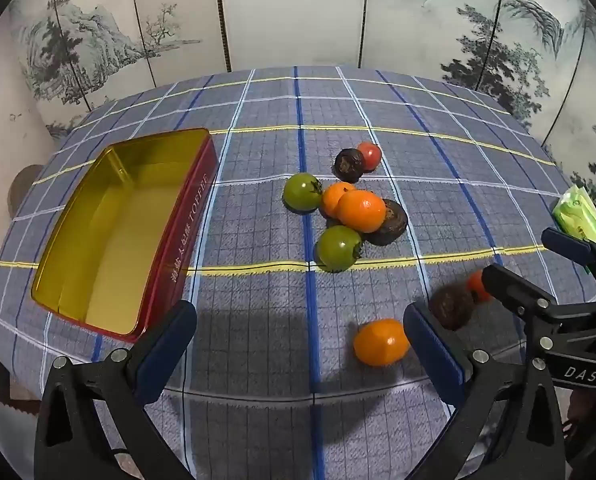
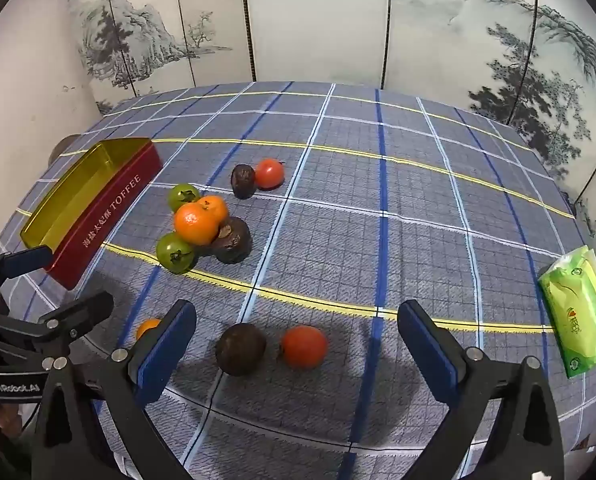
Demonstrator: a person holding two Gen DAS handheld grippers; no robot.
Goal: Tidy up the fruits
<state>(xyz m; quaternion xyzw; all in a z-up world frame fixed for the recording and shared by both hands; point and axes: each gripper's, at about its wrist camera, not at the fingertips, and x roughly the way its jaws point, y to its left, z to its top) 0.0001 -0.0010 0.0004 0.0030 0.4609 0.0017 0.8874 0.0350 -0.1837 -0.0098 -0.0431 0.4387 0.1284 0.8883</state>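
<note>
Left wrist view first. Sitting at the left of the frame: a tin [image 1: 110, 236], red outside, gold inside, nothing in it, lying on the checked tablecloth [image 1: 258, 320]. Hanging over the bottom: left gripper [image 1: 298, 344], fingers spread wide, pinching nothing. Piling up mid-frame: a fruit cluster with a green tomato [image 1: 302, 192], an orange [image 1: 361, 211] and a dark fruit [image 1: 349, 165] touching a red tomato [image 1: 370, 155]. Lying apart at lower right, just beside the right finger: a lone orange [image 1: 382, 342].

Right wrist view now. Showing up at far left, partly hiding behind the other tool: the tin [image 2: 98, 216]. Hovering at the bottom: right gripper [image 2: 298, 344], also spread wide, holding nothing. Resting side by side between its fingers: a brown fruit [image 2: 241, 349] and a red fruit [image 2: 304, 347]. Lying at the far right edge: a green tissue pack [image 2: 578, 312].
</note>
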